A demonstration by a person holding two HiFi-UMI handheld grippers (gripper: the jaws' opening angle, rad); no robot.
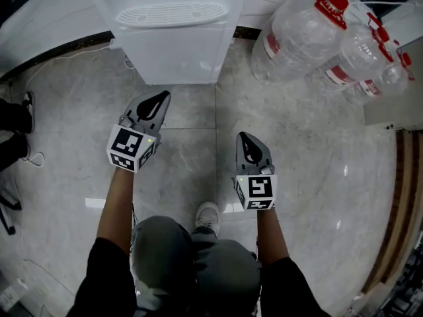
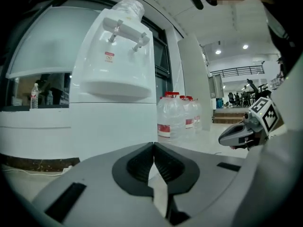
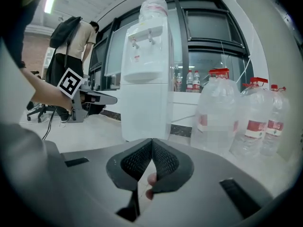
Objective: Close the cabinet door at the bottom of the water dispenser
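The white water dispenser (image 1: 173,28) stands at the top of the head view, and its bottom cabinet door (image 1: 175,61) lies flush with the body, shut. My left gripper (image 1: 160,98) hovers a short way in front of that door, jaws shut with nothing between them. My right gripper (image 1: 245,138) is lower and to the right, also shut and empty. In the left gripper view the dispenser (image 2: 116,86) rises ahead, with the right gripper (image 2: 236,135) at the side. The right gripper view has the dispenser (image 3: 144,79) ahead and the left gripper (image 3: 97,97) at left.
Several big water jugs with red caps (image 1: 301,38) stand on the marble floor to the dispenser's right. A curved white counter base (image 1: 46,25) runs at left, with a cable on the floor (image 1: 63,61). Someone's shoes (image 1: 26,104) show at far left. A wooden step edge (image 1: 396,197) lies right.
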